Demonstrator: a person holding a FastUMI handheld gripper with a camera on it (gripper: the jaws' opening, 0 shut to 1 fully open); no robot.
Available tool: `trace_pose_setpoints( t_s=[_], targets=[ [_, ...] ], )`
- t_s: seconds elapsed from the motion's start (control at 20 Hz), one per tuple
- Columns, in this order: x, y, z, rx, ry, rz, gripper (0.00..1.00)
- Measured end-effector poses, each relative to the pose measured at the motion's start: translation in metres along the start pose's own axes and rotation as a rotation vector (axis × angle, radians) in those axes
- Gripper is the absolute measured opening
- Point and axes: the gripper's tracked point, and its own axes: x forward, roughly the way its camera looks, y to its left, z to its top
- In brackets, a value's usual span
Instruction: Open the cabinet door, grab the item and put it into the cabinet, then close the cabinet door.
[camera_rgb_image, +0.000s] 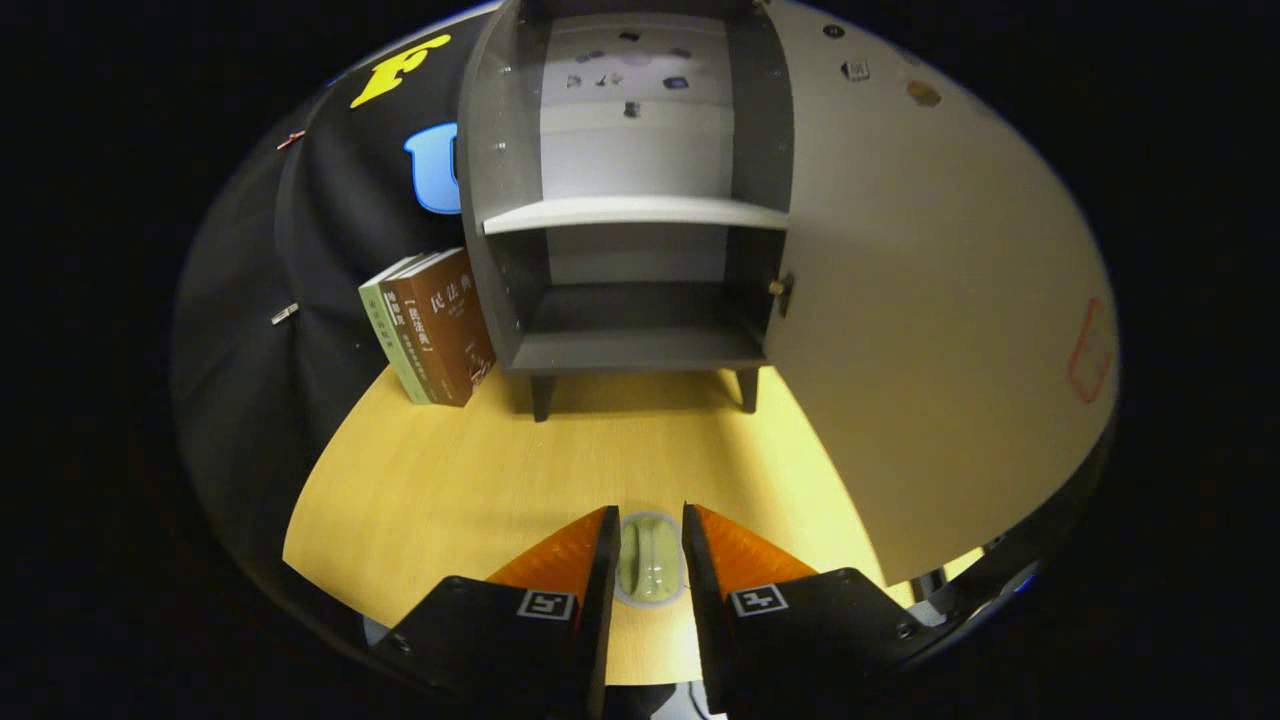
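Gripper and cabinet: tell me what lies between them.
Bare table in the gripper view. The item sits between the gripper's fingers, short of the cabinet.

light: warm, from above; tabletop (450, 480) bright
shadow: under cabinet (630, 200)
distortion: strong fisheye bend, door (930, 300) at 3 o'clock

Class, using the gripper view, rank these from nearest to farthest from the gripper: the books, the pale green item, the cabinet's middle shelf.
1. Pale green item, between the gripper fingers.
2. Books, ahead on the table, left of the cabinet.
3. Middle shelf, inside the open cabinet.
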Motion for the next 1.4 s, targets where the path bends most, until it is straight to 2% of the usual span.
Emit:
trace_pose_setpoints(
  t_s=[0.15,0.35,0.6,0.9,1.0,1.1,1.2,1.25,1.4],
  targets=[
    [0.043,-0.001,-0.024,-0.058,0.079,0.018,0.41],
    [0.078,-0.011,-0.049,-0.084,0.152,0.032,0.41],
    [0.101,-0.015,-0.087,-0.059,0.261,0.021,0.41],
    [0.115,-0.02,-0.116,-0.082,0.314,-0.028,0.41],
    [0.126,-0.022,-0.129,-0.075,0.321,-0.039,0.33],
    [0.119,-0.021,-0.119,-0.078,0.325,-0.038,0.24],
    [0.121,-0.02,-0.118,-0.086,0.318,-0.038,0.24],
    [0.12,-0.02,-0.117,-0.093,0.321,-0.035,0.16],
    [0.113,-0.021,-0.107,-0.09,0.307,-0.038,0.16]
  ],
)
